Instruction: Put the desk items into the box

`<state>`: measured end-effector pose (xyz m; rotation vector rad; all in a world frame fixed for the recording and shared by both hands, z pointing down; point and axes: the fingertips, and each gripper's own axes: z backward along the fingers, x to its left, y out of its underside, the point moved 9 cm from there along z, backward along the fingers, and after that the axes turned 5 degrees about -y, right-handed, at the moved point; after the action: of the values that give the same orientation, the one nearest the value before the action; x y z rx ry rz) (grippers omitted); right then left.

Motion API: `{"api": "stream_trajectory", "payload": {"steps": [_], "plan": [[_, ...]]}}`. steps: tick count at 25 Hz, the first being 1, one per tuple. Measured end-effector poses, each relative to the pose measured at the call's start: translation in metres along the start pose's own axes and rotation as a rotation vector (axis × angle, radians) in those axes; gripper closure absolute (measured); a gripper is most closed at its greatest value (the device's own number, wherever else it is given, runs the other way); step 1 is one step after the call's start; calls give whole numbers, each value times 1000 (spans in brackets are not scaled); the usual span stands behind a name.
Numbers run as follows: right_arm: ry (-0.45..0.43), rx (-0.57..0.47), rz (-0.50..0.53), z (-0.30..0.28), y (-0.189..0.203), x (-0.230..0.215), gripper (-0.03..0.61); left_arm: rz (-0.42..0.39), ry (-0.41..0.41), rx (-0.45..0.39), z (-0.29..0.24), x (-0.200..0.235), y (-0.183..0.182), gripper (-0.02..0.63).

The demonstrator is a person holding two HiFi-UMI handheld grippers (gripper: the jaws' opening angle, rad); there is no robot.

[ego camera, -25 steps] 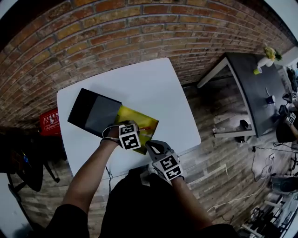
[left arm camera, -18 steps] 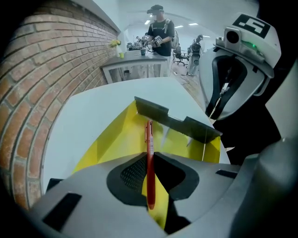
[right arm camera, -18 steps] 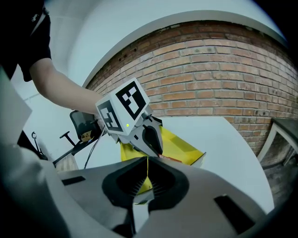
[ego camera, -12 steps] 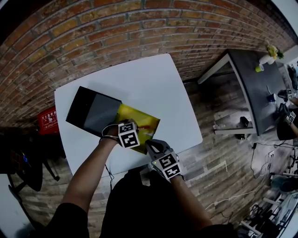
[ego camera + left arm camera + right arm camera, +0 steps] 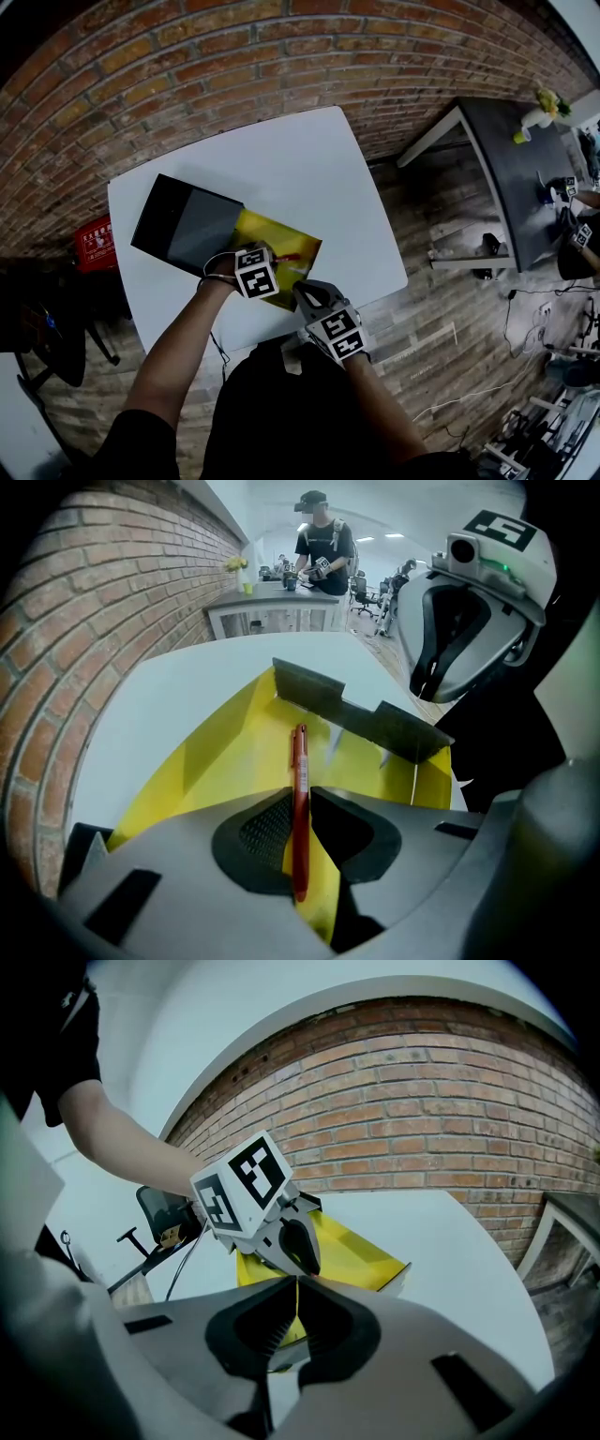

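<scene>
So, left claw (image 5: 298, 801): pinching the red pen (image 5: 299, 752) by its barrel, a pad pressed on either side; the pen's far end sticks out ahead of the jaws.
Right claw (image 5: 292, 1290): pressed together with nothing in it, held low near the box's near edge and facing the left claw.
Pen's place: over the open yellow box (image 5: 211, 752), within its outline; I cannot tell whether it touches the box floor.
Black lid (image 5: 184, 225): lying flat on the white tabletop (image 5: 300, 169), right up against the box on its left in the head view.
Change over the last second: hardly any. Both claws keep their places, and the grip on the pen has not slackened.
Meaning for the task: the pen has reached the box but is not yet released; spreading the left claw looks like the step now due.
</scene>
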<state>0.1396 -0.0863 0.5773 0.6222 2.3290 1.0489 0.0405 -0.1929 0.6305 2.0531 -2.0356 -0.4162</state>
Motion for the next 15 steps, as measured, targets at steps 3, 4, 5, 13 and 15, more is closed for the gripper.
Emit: {"api": "stream_trajectory", "payload": {"steps": [3,4,5,13,15], "plan": [[-3,-3,4,1,-1,0,555,18,-15,-15,3,1,0,549],[-3,-3,5,2,-1,0,555,27,-21,-23,5,1,0,544],[-3,-4,6,3,0,0,555,37,-26,-30,7,2,0,535],[-8,-47,14,15,-2,1,555,112,-98,-81,32,-1,0,522],[-18,-63,18,20,-3,1,555,164,-126,-111,44,-3,1,522]]}}
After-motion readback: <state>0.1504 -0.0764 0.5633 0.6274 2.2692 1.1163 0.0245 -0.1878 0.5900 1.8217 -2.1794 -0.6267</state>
